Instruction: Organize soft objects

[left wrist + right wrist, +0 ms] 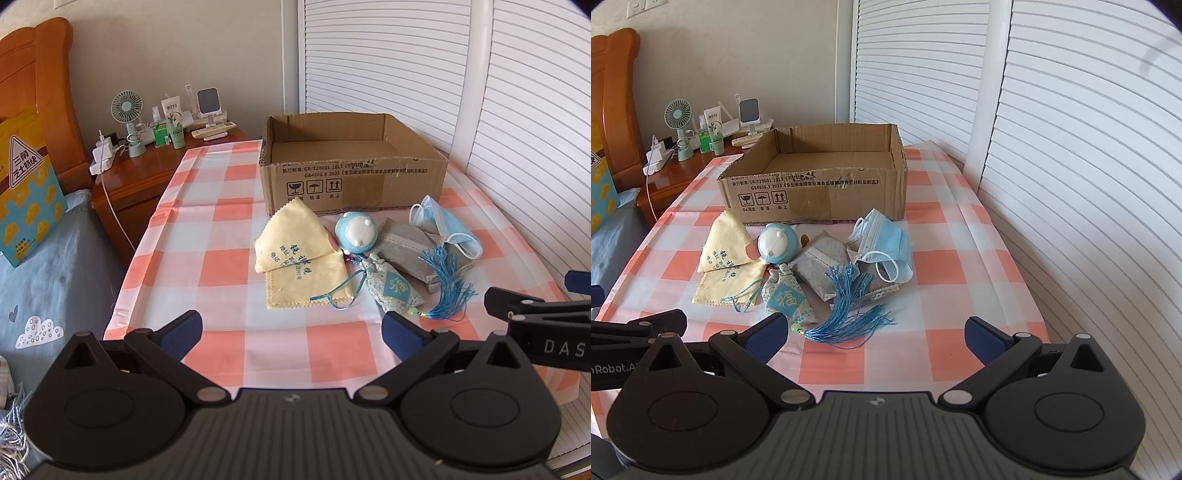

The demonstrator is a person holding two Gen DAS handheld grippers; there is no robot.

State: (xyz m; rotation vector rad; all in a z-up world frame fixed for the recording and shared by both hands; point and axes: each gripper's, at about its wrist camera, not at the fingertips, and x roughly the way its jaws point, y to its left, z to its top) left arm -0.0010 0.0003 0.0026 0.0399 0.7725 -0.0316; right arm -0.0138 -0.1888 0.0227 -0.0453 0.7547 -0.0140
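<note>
I hold both tools tilted down over a table covered in a pink-and-white checked cloth point(221, 236). My left gripper point(291, 334) stands with its jaws spread wide and nothing between them but bare cloth. My right gripper point(875, 338) is spread just as wide; the end of a blue tassel point(849, 314) lies on the cloth between its blue pads, touched by neither.

The soft things sit in a loose cluster just in front of an open cardboard box point(351, 177) at the far side of the table. From the left: two yellow cloths point(295, 254), one overlapping the other; a round blue-and-white toy point(355, 230) touching them; a floral sachet point(393, 288) with a blue label, nearest to me; a grey pouch point(406, 243) behind it; and a blue face mask point(443, 225) resting on the pouch's far right end.

The right view looks deeper into the box and shows its floor bare, while the left view gives me only the inner far wall. The left view alone shows a yellow printed bag point(26, 184) propped on blue bedding at far left. In it my right gripper's finger juts in from the right edge; in the right view my left one juts in from the left edge. Both views show the small green fan point(129, 110) on the wooden bedside cabinet point(147, 166) at far left.
</note>
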